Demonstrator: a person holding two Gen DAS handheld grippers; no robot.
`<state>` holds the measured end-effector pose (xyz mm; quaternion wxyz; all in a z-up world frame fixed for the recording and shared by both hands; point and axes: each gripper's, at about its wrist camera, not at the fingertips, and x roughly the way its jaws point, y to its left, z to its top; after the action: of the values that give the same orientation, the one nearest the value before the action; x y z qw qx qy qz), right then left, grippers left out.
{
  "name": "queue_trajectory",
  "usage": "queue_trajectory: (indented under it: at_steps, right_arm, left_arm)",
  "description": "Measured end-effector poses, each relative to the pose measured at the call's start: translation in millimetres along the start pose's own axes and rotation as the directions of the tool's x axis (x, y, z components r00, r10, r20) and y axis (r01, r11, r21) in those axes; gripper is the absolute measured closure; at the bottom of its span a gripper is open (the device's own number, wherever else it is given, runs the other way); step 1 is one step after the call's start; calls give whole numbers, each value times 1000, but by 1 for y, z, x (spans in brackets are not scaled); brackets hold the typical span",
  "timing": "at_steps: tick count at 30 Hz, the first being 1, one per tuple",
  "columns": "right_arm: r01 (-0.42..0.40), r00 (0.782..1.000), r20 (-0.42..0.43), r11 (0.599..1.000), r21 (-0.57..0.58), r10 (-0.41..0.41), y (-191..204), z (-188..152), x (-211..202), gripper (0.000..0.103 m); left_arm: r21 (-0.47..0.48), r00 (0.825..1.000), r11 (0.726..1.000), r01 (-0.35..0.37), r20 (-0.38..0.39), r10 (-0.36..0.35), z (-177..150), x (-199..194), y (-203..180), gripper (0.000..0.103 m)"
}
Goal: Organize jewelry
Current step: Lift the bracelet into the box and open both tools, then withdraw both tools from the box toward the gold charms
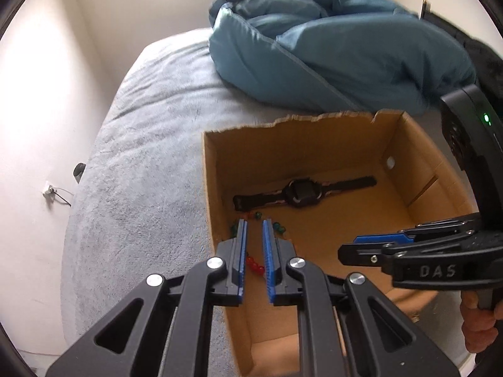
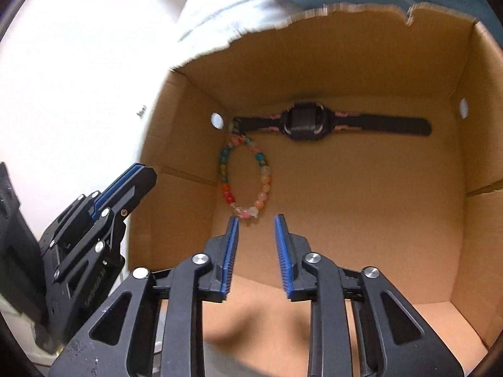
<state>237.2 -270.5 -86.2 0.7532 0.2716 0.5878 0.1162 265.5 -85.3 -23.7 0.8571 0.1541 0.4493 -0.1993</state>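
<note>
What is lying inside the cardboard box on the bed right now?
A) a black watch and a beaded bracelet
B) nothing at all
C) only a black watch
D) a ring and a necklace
A: the black watch lies flat along the far wall of the cardboard box, and the beaded bracelet lies on the box floor just below the strap's left end.

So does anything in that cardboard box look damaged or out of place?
The cardboard box has a ragged, torn top edge along its far wall, with a notch near the right corner. Inside, the watch and beaded bracelet lie flat on the floor; nothing spilled.
</note>
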Motion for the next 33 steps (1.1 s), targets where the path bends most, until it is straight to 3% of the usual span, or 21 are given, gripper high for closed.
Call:
queue_trajectory:
  at_steps: [2, 6, 10, 14, 18, 23, 33]
  right_arm:
    - [-2, 998, 62, 999, -42, 4, 6, -13, -21, 75]
    - [1, 982, 189, 989, -145, 27, 21, -41, -69, 63]
    - [43, 952, 305, 964, -261, 40, 32, -84, -106, 58]
    - [65, 923, 379, 945, -320, 65, 26, -130, -118, 58]
    - [57, 913, 403, 954, -293, 69, 8, -162, -112, 58]
    - [53, 925, 378, 969, -240, 43, -14, -188, -83, 63]
    - [128, 944, 330, 953, -275, -32, -14, -188, -19, 69]
  left_arm:
    - [-11, 998, 1000, 18, 53, -18, -5, -19, 1, 93]
    - [-30, 987, 998, 60, 150, -54, -28, -61, 5, 91]
    - [-62, 972, 993, 98, 222, -82, -66, -96, 10, 89]
    - [-98, 962, 987, 127, 255, -99, -103, -115, 13, 87]
    - [-107, 963, 988, 113, 257, -82, -134, -109, 9, 85]
    - [-77, 969, 990, 118, 227, -98, -160, -80, -11, 85]
    - [-43, 974, 984, 170, 161, -161, -171, -12, -36, 85]
